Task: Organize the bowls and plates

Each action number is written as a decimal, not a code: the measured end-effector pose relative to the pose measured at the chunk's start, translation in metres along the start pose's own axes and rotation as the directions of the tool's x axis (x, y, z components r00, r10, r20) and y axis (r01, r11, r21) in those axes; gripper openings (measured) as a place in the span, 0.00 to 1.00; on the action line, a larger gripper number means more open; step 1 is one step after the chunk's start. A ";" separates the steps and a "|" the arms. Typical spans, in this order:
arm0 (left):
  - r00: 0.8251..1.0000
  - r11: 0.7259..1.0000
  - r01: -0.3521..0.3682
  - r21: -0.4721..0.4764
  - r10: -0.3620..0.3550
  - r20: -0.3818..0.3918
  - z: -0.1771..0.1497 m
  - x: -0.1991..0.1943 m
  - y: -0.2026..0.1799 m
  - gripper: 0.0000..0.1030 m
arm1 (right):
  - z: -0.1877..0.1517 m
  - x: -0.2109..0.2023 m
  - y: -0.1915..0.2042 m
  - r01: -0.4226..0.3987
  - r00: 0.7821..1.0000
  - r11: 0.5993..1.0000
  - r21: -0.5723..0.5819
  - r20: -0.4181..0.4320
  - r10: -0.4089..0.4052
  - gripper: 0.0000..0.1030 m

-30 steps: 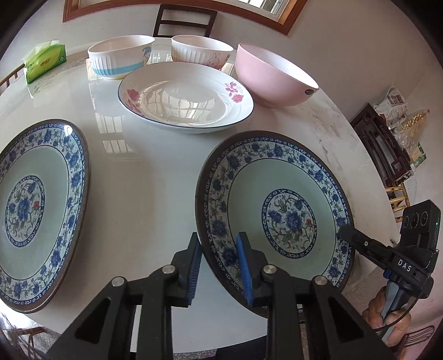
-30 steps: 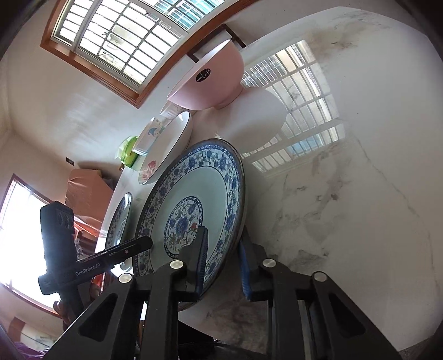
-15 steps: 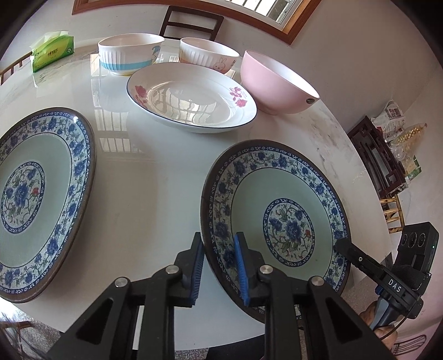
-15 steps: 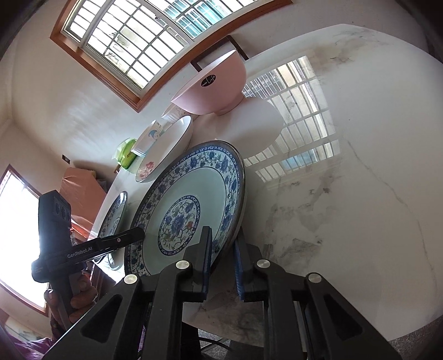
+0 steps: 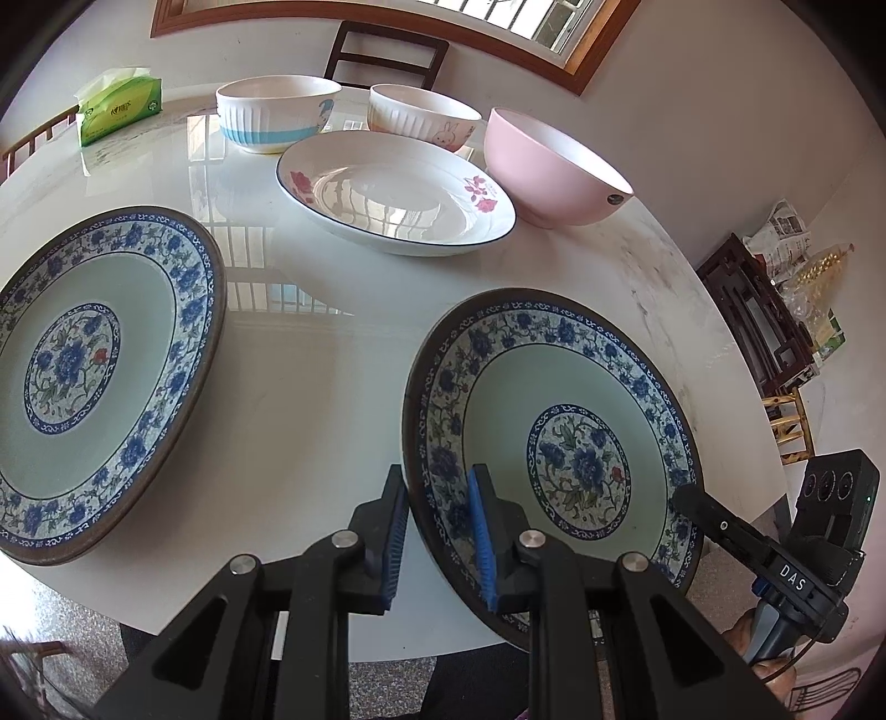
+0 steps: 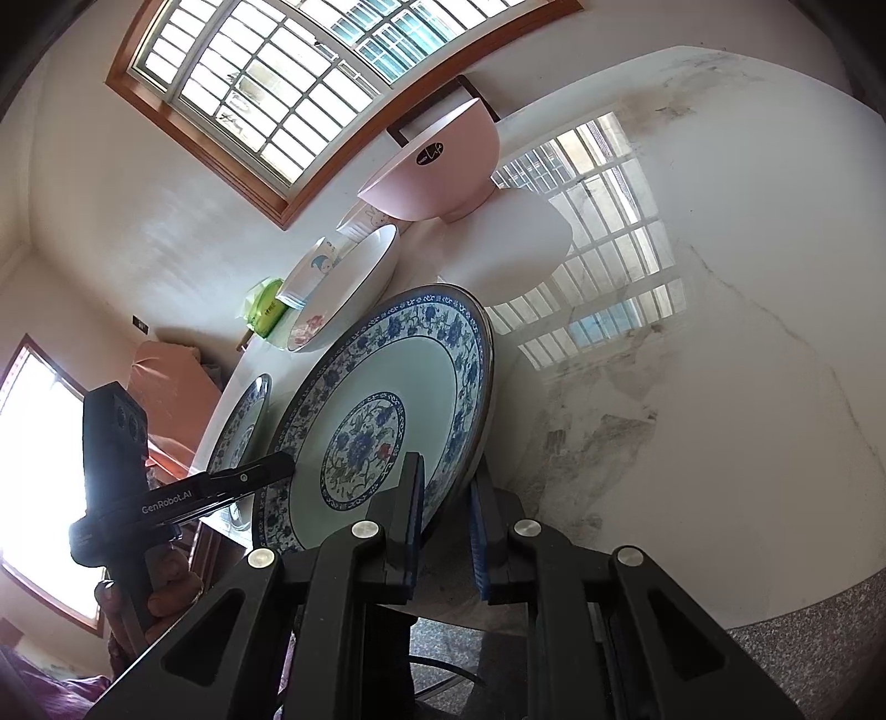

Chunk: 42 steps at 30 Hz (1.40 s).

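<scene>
A blue-patterned plate (image 5: 565, 410) is lifted off the white round table (image 5: 310, 387), tilted. My left gripper (image 5: 437, 531) is shut on its near-left rim. My right gripper (image 6: 446, 526) is shut on the same plate's (image 6: 387, 399) opposite rim. A second matching blue plate (image 5: 94, 354) lies flat on the table at the left; it shows edge-on in the right wrist view (image 6: 241, 421). Behind stand a white flowered plate (image 5: 396, 191), a pink bowl (image 5: 554, 166), a blue-striped white bowl (image 5: 277, 113) and a rabbit-print bowl (image 5: 423, 116).
A green tissue pack (image 5: 119, 105) sits at the table's far left edge. A dark chair (image 5: 385, 52) stands behind the table under the window. A dark wooden shelf with bags (image 5: 775, 310) stands to the right, off the table.
Both grippers have closed onto the right blue plate's rim and raised it, tilting it off the table. The other dishes have not moved.
</scene>
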<state>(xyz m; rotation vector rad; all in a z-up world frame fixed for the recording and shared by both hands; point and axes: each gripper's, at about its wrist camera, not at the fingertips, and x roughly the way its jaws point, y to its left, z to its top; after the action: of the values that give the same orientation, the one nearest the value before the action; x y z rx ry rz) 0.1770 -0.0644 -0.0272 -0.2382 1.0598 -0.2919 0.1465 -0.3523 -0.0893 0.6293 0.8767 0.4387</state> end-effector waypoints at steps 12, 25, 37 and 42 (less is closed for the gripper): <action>0.999 1.000 -0.022 0.007 0.022 0.034 -0.002 -0.009 0.005 0.21 | -0.001 0.008 0.007 -0.006 1.000 1.000 -0.024 -0.002 0.006 0.16; 0.997 0.999 -0.041 -0.021 0.042 0.061 -0.005 -0.026 0.018 0.21 | 0.002 0.017 0.009 -0.030 1.000 0.998 -0.052 -0.003 0.030 0.16; 0.993 0.996 -0.066 -0.066 0.072 0.097 -0.015 -0.050 0.032 0.21 | 0.005 0.022 0.016 -0.058 0.998 0.994 -0.091 -0.021 0.056 0.16; 0.991 0.993 -0.072 -0.089 0.082 0.110 -0.019 -0.061 0.043 0.21 | 0.007 0.026 0.024 -0.073 0.997 0.991 -0.110 -0.032 0.070 0.16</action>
<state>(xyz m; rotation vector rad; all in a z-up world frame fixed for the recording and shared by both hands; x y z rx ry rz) 0.1372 -0.0038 -0.0005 -0.2862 0.9679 -0.1619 0.1645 -0.3222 -0.0847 0.5550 0.8517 0.5585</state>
